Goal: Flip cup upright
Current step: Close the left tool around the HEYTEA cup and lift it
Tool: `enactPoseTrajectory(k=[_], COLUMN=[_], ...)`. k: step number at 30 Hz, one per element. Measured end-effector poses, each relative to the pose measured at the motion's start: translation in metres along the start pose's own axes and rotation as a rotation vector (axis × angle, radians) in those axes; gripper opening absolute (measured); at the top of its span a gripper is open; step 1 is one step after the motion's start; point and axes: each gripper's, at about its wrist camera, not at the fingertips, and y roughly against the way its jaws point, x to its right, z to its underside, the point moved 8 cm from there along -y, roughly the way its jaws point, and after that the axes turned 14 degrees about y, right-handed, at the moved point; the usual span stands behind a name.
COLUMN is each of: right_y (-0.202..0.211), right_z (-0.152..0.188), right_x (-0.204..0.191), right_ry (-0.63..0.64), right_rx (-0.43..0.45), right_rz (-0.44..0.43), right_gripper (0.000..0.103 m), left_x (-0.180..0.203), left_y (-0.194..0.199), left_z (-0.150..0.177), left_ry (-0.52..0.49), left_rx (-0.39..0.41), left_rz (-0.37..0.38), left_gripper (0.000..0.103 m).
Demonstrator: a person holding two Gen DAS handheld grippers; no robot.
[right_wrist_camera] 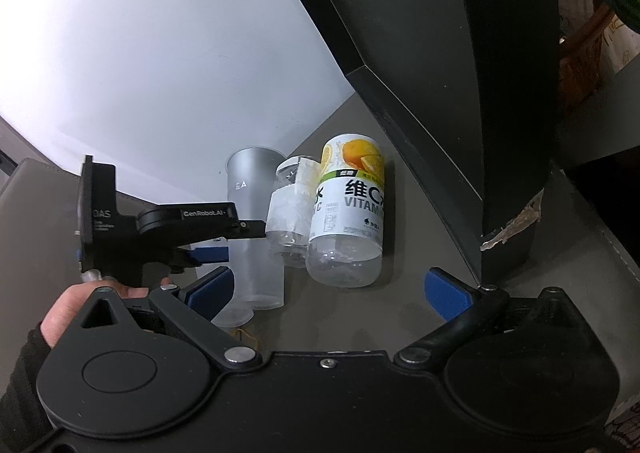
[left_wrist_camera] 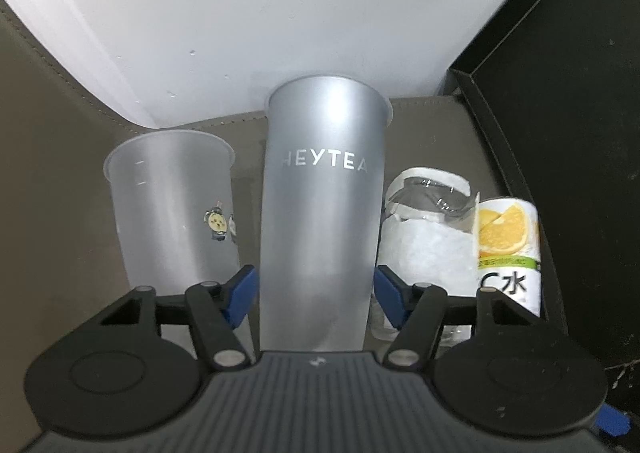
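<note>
On the brown tabletop (left_wrist_camera: 60, 173), the left gripper (left_wrist_camera: 316, 289) clamps the upright frosted cup (left_wrist_camera: 324, 213); the right gripper (right_wrist_camera: 328, 289) hangs spread apart near the bottles (right_wrist_camera: 348, 209).

A frosted cup with a small cartoon sticker (left_wrist_camera: 172, 209) stood upright at the left on the grey-brown table (left_wrist_camera: 60, 213). To the right, a clear bottle with a torn white label (left_wrist_camera: 424, 241) stood just beside a vitamin C bottle with an orange-slice label (left_wrist_camera: 508, 249), near the dark panel (left_wrist_camera: 560, 133) on the far right.
</note>
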Motion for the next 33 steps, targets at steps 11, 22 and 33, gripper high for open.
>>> enactPoseTrajectory(k=[11, 22, 33], right_y=[0.001, 0.011, 0.022], right_z=[0.0, -0.002, -0.004], right_x=[-0.009, -0.008, -0.01], right_ry=[0.005, -0.014, 0.012], right_rx=[0.001, 0.021, 0.046], right_rz=[0.007, -0.009, -0.002], right_gripper=[0.103, 0.103, 0.103], left_x=[0.002, -0.003, 0.003], left_y=[0.014, 0.068, 0.115], left_z=[-0.005, -0.009, -0.002], left_ry=[0.015, 0.022, 0.021], left_rx=[0.032, 0.117, 0.157], left_rz=[0.025, 0.056, 0.119], left_gripper=[0.062, 0.062, 0.062])
